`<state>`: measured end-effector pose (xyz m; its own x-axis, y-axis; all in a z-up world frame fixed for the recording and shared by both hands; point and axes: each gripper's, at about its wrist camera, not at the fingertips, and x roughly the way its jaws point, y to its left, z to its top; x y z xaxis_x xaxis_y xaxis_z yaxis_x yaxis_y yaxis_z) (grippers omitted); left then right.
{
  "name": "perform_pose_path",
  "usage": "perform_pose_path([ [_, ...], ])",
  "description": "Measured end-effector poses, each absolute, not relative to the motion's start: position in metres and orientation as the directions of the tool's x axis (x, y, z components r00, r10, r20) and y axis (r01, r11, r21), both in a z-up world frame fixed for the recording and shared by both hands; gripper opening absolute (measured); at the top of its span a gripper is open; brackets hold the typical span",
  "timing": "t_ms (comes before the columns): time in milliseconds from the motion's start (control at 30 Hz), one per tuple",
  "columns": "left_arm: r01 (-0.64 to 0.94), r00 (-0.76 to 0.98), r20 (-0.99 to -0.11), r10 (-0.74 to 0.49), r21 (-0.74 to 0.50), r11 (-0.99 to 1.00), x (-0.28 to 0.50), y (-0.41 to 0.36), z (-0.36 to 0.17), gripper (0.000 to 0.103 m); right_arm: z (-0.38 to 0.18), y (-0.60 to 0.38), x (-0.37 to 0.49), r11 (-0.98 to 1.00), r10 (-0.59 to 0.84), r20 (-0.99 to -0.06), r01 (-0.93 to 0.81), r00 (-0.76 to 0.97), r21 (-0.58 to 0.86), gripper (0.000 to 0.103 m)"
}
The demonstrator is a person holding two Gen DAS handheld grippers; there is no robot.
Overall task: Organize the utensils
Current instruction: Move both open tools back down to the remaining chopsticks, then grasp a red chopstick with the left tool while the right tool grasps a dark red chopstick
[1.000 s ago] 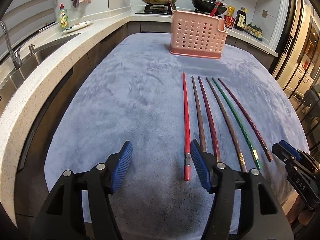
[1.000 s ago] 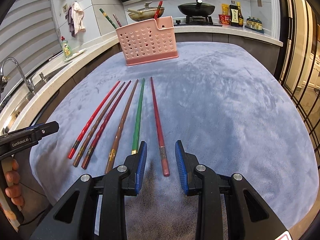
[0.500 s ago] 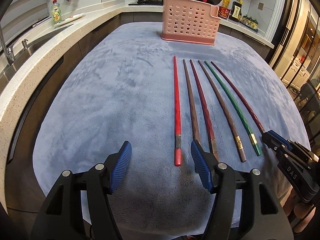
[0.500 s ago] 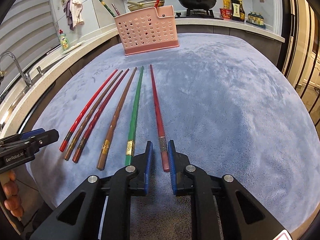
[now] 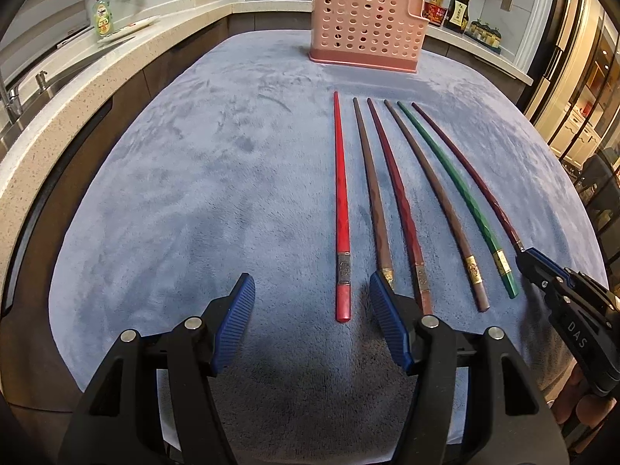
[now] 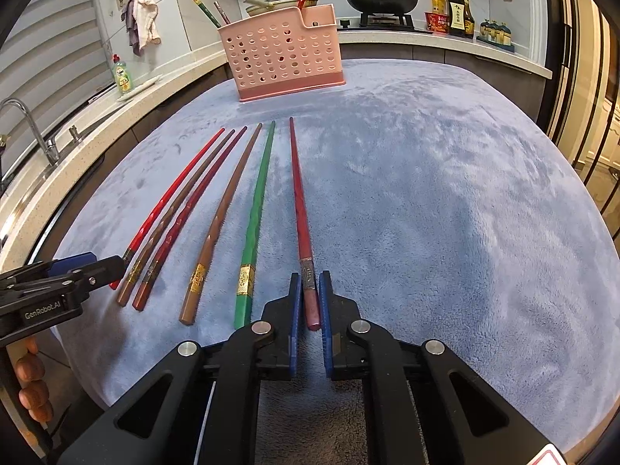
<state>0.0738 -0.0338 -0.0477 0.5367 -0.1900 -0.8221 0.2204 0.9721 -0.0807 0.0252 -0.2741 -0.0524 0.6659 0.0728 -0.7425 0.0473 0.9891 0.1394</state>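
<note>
Six chopsticks lie side by side on the blue cloth point(image 5: 174, 193) near its front edge, tips toward the pink basket point(image 6: 285, 56) at the far edge. The right gripper point(image 6: 310, 302) pinches the thick end of the dark red chopstick point(image 6: 298, 193) (the rightmost). The left gripper point(image 5: 312, 317) is spread wide, its fingers either side of the bright red chopstick point(image 5: 341, 201), not touching it.

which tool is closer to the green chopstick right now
Right. The right tool straddles the dark red chopstick next to the green chopstick; the left tool sits at the row's far end, around the red chopstick.
</note>
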Motion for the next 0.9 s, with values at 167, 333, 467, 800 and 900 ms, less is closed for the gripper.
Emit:
perform_pose_path([
  [167, 0.228, 0.54, -0.823, -0.176, -0.059, 0.972, 0.076, -0.036, -0.052, 0.052, -0.053, -0.275, 0.025, 0.989, 0.073, -0.742, 0.048, 0.666, 0.14, 0.008],
  [333, 0.222, 0.539, -0.823, -0.179, -0.067, 0.973, 0.077, -0.033, -0.052, 0.043, -0.053, -0.274, 0.024, 0.988, 0.072, -0.74, 0.052, 0.668, 0.142, 0.008],
  [467, 0.213, 0.538, -0.825, -0.174, -0.066, 0.975, 0.078, -0.031, -0.052, 0.03, -0.054, -0.275, 0.024, 0.988, 0.072, -0.74, 0.055, 0.669, 0.145, 0.008],
  [800, 0.202, 0.525, -0.829, -0.194, -0.1, 0.974, 0.081, -0.022, -0.052, 0.01, -0.054, -0.277, 0.021, 0.987, 0.073, -0.739, 0.058, 0.67, 0.15, 0.008],
  [900, 0.202, 0.52, -0.831, -0.2, -0.108, 0.973, 0.081, -0.02, -0.051, 0.009, -0.053, -0.28, 0.018, 0.985, 0.073, -0.736, 0.066, 0.673, 0.157, 0.008],
])
